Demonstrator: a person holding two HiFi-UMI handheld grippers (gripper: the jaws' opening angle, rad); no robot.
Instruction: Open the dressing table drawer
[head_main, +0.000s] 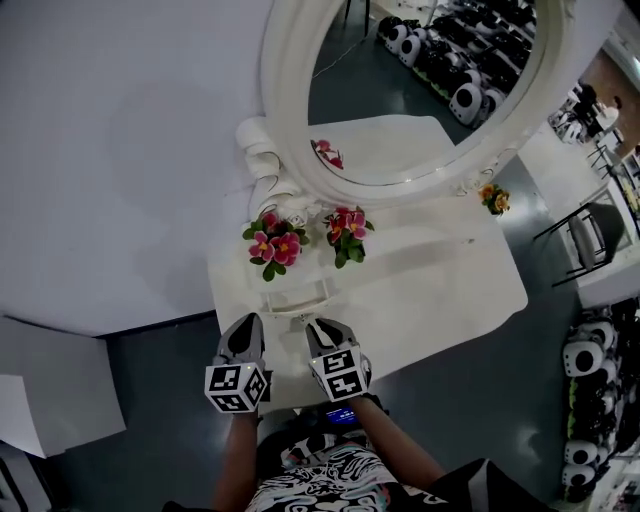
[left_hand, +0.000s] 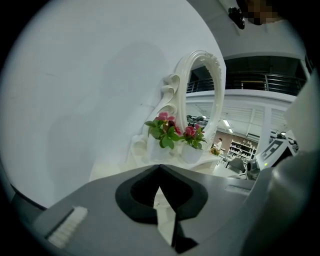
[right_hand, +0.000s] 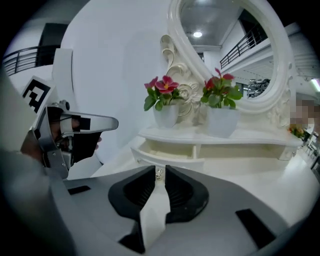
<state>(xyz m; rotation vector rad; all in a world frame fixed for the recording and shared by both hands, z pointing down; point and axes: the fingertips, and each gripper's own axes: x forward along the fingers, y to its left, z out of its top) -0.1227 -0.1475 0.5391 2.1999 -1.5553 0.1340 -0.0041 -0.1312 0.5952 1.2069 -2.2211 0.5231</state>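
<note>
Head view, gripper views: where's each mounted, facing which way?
Head view: on the person's head, steeply down on the dressing table; left claw, right claw, forearms show.
Left gripper view: on left claw, along closed jaws towards flower pots; right claw at right.
Right gripper view: on right claw, facing the drawer; left claw at left.
All three share flower pots and mirror.

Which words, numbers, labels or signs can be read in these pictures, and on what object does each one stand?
No text can be read in any view.
Left marker cube and right marker cube: black and white square patterns only, no letters.
Blue lit panel below the right cube: too small to read.
Shirt: black and white pattern, no words.
</note>
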